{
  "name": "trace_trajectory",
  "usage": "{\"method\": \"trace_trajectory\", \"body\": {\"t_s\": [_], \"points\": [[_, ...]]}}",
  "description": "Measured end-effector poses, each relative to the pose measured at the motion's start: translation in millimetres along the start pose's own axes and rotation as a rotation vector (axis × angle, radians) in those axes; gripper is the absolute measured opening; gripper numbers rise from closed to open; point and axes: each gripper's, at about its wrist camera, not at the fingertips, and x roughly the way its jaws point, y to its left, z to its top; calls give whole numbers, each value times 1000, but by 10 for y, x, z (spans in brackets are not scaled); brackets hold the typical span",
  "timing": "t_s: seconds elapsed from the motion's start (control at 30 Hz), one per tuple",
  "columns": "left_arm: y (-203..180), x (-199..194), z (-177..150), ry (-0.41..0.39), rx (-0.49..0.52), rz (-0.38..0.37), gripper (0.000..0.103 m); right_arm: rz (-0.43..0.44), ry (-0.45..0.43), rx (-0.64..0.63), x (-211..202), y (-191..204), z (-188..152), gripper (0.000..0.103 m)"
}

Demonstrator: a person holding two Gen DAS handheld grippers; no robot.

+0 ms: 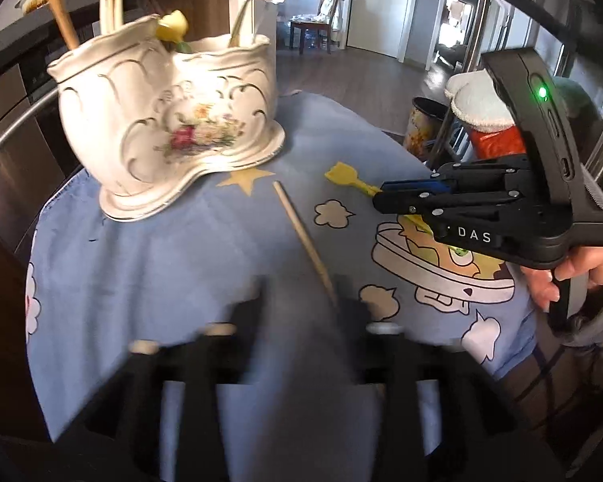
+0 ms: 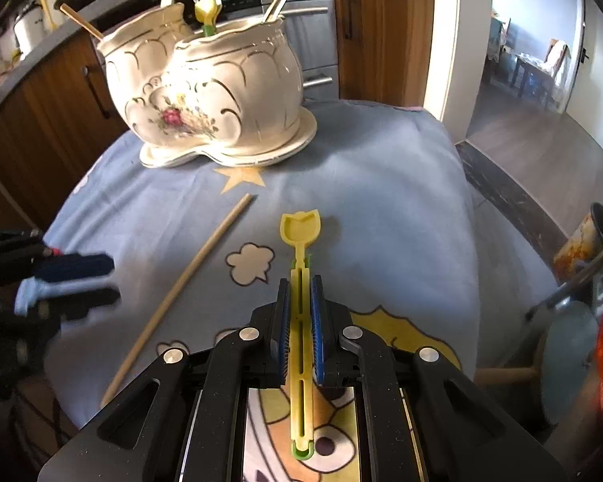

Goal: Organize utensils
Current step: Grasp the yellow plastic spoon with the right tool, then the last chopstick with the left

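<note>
A white two-part porcelain holder (image 1: pixel 169 120) (image 2: pixel 209 92) with a flower print stands at the back of the table, with forks, chopsticks, a wooden spoon and a yellow utensil in it. A yellow plastic spoon (image 2: pixel 300 281) (image 1: pixel 349 178) lies on the blue cloth. My right gripper (image 2: pixel 300 281) (image 1: pixel 380 197) has its blue pads close on both sides of the spoon's handle. A single wooden chopstick (image 1: pixel 301 237) (image 2: pixel 181 285) lies on the cloth left of it. My left gripper (image 1: pixel 301 301) (image 2: pixel 108 277) is blurred, open and empty, its fingers on either side of the chopstick's near end.
The table carries a blue cartoon-print cloth (image 2: pixel 382 184). Kitchen cabinets and an oven (image 2: pixel 301 40) stand behind the holder. A stool with an orange and white bundle (image 1: pixel 486 120) and a printed bin (image 1: pixel 422 128) stand to the right of the table.
</note>
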Motion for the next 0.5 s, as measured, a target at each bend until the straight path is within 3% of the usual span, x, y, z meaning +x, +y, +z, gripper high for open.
{"method": "trace_trajectory", "body": {"t_s": [0.2,0.27,0.37,0.43,0.5], "points": [[-239,199,-30,36,23,12,47,14,28,-38,6,1,-32,11],[-267,271,-28,54,30,23,35,11,31,-46,4,13,-41,11],[-240,345,12,50,39,34,26,14,33,-51,19,49,-47,11],[-208,370,55,58,40,32,12,12,34,-55,18,60,-51,11],[-174,390,87,69,47,28,9,12,33,-55,22,67,-56,11]]}}
